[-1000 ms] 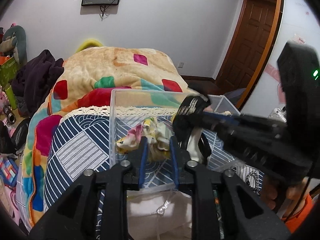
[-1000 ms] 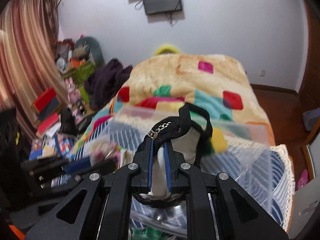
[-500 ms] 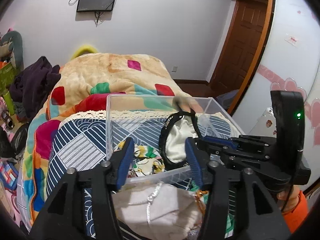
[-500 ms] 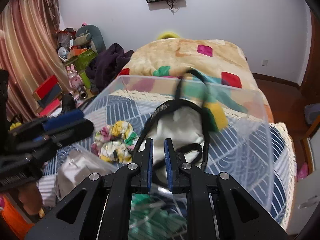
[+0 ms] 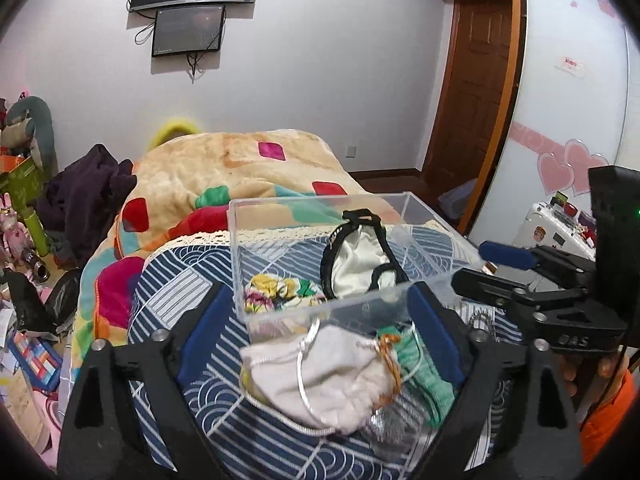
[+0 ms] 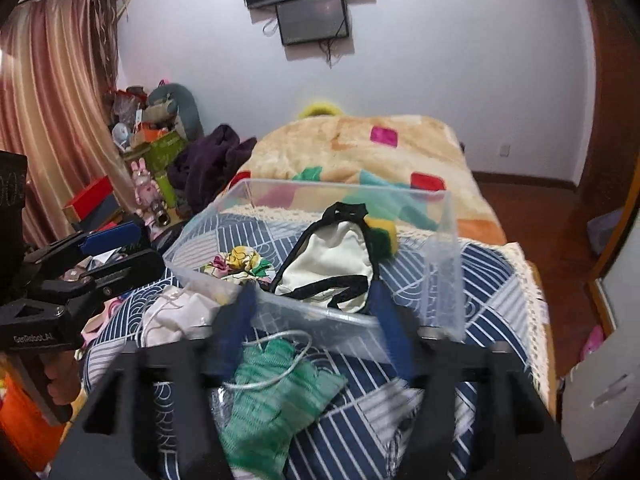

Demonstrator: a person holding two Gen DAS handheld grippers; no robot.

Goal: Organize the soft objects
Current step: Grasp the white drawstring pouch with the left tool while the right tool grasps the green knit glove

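Note:
A clear plastic box stands on the bed. Inside lie a floral cloth and a cream pouch with black trim. In front of the box lie a white drawstring pouch and a green knitted pouch. My left gripper is open and empty above the white pouch. My right gripper is open and empty at the box's near wall; it also shows in the left wrist view.
The bed carries a blue striped cover and a colourful blanket. A dark garment lies at the bed's left. Toys and boxes crowd the left floor. A door is at the right.
The left gripper let go of the floral cloth in the box, opened and drew back. The right gripper lowered the cream pouch into the box, opened and drew back.

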